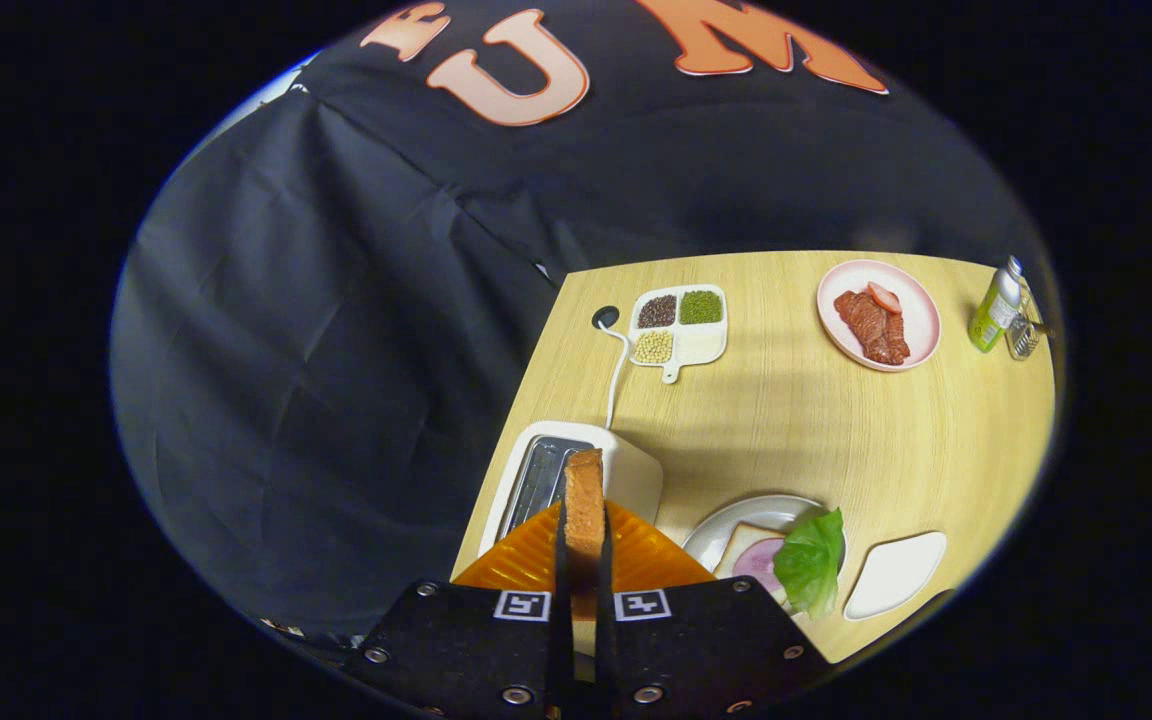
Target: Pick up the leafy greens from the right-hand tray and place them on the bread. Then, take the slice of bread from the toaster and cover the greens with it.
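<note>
My tongs (584, 560) are clamped on the slice of bread (584, 500). It stands on edge between the two orange fingers (526, 555), both pressing its flat faces, and it is lifted clear above the toaster (626, 465), whose open slot sits just ahead at twelve o'clock.

The leafy greens (811, 560) already lie on the plate (736, 520) at about three o'clock from my fingers, draped over the lower bread (741, 545) and a pink slice of ham (761, 560). The white tray (896, 575) sits just beyond the plate, further toward three.

To do this well, I judge I must swing right toward three o'clock and turn my wrist so the slice goes from on edge to flat. Then I lower it square over the greens before I let go. The leaf hangs off the plate's far side, so I aim at the bread beneath, not the leaf's middle. Too firm a squeeze could crumble the slice.
</note>
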The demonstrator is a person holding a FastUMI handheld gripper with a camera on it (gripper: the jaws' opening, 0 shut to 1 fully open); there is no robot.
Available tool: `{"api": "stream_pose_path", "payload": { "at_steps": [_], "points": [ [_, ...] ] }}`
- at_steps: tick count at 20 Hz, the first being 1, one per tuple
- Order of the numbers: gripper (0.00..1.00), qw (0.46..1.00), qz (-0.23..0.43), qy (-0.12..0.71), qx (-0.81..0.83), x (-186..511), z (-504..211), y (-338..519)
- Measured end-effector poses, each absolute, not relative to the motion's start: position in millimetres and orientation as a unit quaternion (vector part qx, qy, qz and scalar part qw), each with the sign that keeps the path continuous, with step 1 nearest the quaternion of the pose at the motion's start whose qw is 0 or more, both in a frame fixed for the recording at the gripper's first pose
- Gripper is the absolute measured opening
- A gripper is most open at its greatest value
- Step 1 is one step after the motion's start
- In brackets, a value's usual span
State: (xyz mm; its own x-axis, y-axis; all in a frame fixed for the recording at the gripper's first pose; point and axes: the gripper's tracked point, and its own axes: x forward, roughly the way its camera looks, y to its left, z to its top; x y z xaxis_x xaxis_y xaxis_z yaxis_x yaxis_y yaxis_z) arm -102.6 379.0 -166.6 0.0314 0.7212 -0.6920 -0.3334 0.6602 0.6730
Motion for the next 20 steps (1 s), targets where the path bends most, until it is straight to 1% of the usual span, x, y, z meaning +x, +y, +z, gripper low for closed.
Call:
{"api": "stream_pose_path", "payload": {
  "at_steps": [8,15,20],
  "points": [
    [0.09,0.688,0.362,0.588,0.224,-115,-207,319],
    [0.09,0.667,0.341,0.6,0.281,-140,-258,304],
    [0.09,0.661,0.324,0.617,0.279,-158,-305,294]
  ]
}}
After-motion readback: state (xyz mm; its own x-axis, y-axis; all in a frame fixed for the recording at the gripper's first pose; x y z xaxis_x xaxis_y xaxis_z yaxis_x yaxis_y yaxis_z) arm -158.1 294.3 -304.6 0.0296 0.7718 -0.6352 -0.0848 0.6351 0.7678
